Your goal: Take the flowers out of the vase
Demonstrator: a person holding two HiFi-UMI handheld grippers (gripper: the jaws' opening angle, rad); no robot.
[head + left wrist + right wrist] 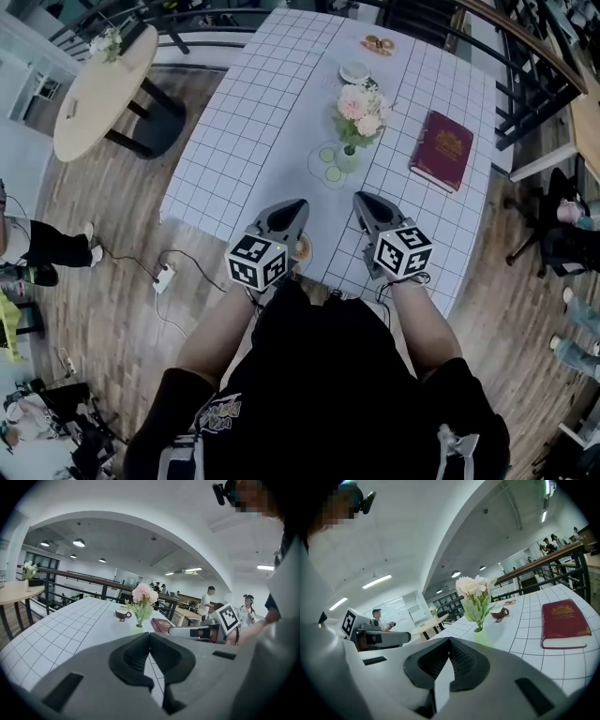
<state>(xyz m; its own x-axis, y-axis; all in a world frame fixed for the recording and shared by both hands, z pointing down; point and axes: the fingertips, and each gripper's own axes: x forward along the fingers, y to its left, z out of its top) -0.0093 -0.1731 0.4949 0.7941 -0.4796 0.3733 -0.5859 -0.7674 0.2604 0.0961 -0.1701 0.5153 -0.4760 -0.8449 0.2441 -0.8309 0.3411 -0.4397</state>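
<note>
Pink and white flowers (pixel 358 111) stand upright in a small clear vase (pixel 348 159) on a round glass dish near the middle of the white gridded table (pixel 244 141). Both grippers hover over the table's near edge, well short of the vase. My left gripper (pixel 299 205) is shut and empty, and so is my right gripper (pixel 360 199). From the left gripper view, the flowers (pixel 144 594) rise beyond the closed gripper (pixel 150 634), with the right gripper (pixel 201 631) off to the side. In the right gripper view, the flowers (pixel 476 587) and vase (pixel 481 633) stand ahead of the gripper (pixel 450 640).
A dark red book (pixel 442 150) lies right of the vase. Behind it are a cup on a saucer (pixel 354 72) and a small plate of pastries (pixel 379 44). A round wooden table (pixel 103 84) stands to the left, and a power strip (pixel 164 277) lies on the floor.
</note>
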